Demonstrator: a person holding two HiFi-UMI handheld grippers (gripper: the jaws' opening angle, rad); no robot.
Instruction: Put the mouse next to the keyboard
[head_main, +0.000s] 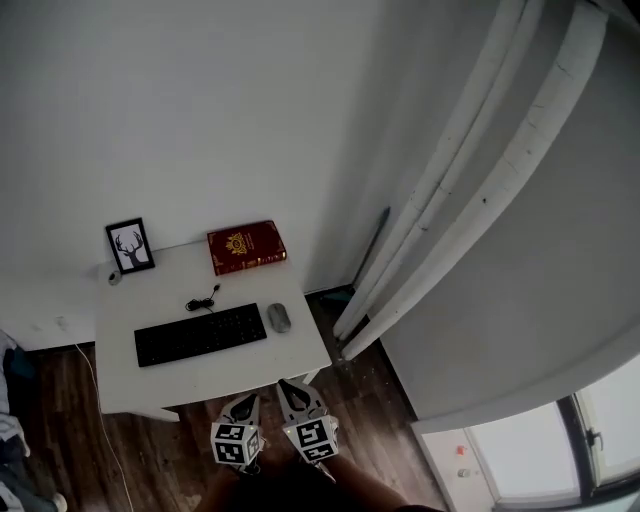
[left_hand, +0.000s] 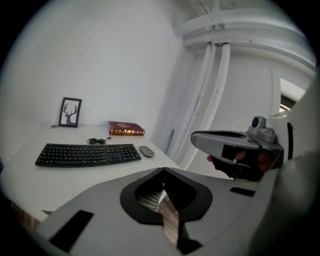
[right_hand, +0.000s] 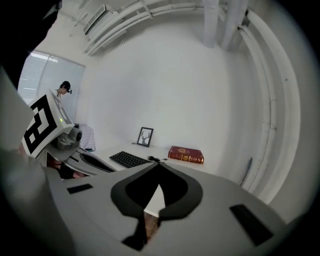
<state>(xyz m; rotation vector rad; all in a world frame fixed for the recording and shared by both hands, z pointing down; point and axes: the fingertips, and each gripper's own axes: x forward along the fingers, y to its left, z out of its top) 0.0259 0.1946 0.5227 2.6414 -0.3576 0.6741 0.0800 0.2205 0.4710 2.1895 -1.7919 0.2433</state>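
Note:
A grey mouse (head_main: 279, 318) lies on the white desk (head_main: 220, 375), just off the right end of the black keyboard (head_main: 200, 335); in the left gripper view the mouse (left_hand: 147, 151) also sits right beside the keyboard (left_hand: 87, 154). Both grippers hang in the air in front of the desk's near edge, side by side and well short of the mouse. My left gripper (head_main: 248, 402) (left_hand: 163, 168) is shut with nothing in it. My right gripper (head_main: 287, 387) (right_hand: 159, 163) is shut and empty too. The right gripper view shows the keyboard (right_hand: 129, 159), but the mouse is hidden there.
A red book (head_main: 246, 247) and a framed deer picture (head_main: 130, 245) stand at the desk's back, with a coiled black cable (head_main: 203, 300) behind the keyboard. White curtain folds (head_main: 440, 230) hang at the right. Dark wood floor (head_main: 60, 420) surrounds the desk. A person (right_hand: 65, 87) stands far off.

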